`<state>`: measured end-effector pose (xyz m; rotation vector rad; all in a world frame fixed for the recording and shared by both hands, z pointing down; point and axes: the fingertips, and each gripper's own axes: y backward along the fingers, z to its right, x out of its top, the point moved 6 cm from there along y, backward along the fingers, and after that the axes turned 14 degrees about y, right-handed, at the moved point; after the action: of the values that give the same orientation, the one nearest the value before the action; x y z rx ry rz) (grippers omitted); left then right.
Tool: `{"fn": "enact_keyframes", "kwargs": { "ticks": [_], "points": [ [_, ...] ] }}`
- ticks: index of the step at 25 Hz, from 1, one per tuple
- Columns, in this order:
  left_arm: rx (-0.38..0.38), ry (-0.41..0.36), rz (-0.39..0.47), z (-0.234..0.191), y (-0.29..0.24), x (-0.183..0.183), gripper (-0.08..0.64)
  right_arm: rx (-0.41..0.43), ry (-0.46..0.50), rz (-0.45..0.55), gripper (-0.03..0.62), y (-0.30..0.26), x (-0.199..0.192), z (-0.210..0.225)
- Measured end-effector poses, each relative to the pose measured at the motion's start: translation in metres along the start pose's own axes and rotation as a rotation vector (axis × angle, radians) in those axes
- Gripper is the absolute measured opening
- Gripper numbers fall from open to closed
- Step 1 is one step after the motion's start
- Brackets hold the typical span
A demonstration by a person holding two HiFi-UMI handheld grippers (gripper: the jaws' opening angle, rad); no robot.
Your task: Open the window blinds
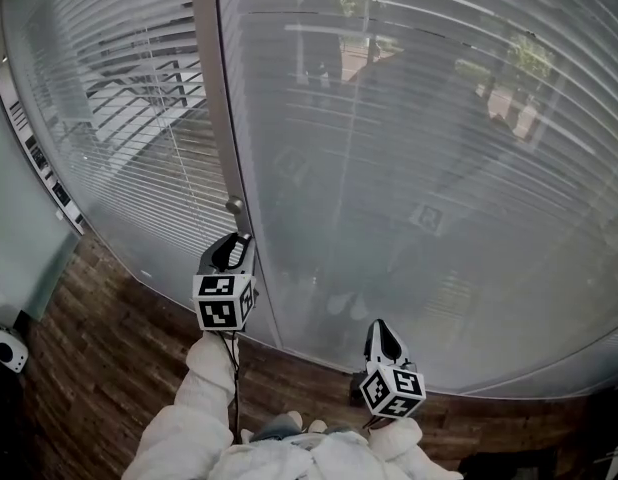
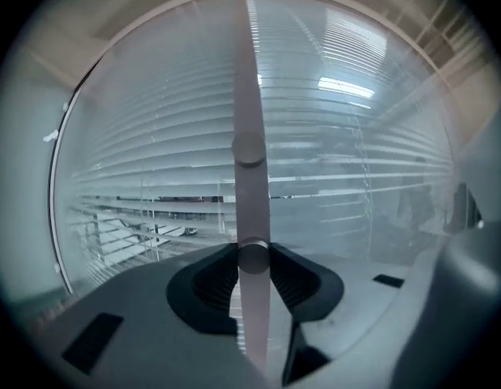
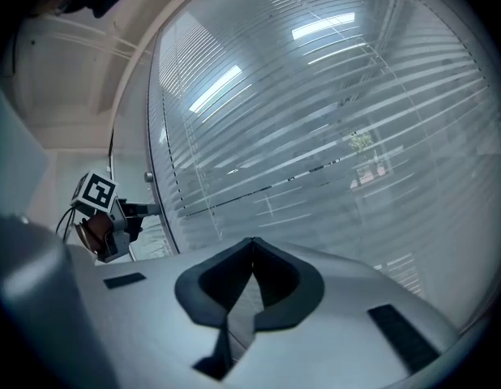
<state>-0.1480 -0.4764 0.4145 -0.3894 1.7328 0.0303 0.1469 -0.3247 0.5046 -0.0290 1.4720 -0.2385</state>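
Small round grey metal knob is clamped by left tongs; right tongs shut, empty. Grip may be lost through over-twisting.

Fluffy white sleeves; marker cubes on left gripper, right gripper.

Pale horizontal blinds hang behind the glass, split by a grey upright post; left of it the left slats are tipped open, the outdoors showing through in stripes; right of it they lie nearly shut, hazy; on the post, an upper knob sits above a lower knob.
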Motion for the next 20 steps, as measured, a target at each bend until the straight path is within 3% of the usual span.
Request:
{"fn": "enact_keyframes", "kwargs": {
  "ticks": [8, 13, 18, 20],
  "points": [
    [-0.026, 0.388, 0.025, -0.009, 0.000, 0.000, 0.124, -0.008, -0.003, 0.006, 0.014, 0.002, 0.001, 0.004],
    [-0.105, 0.671, 0.014, -0.012, -0.006, -0.008, 0.124, -0.002, -0.004, 0.008, 0.014, 0.001, 0.000, 0.003],
    [-0.136, 0.842, 0.039, -0.014, -0.006, -0.010, 0.124, -0.002, -0.003, 0.012, 0.014, 0.003, 0.001, 0.002],
    [-0.147, 0.866, 0.047, -0.014, -0.006, -0.010, 0.124, -0.006, -0.003, 0.014, 0.014, 0.005, 0.002, 0.003]
  ]
}}
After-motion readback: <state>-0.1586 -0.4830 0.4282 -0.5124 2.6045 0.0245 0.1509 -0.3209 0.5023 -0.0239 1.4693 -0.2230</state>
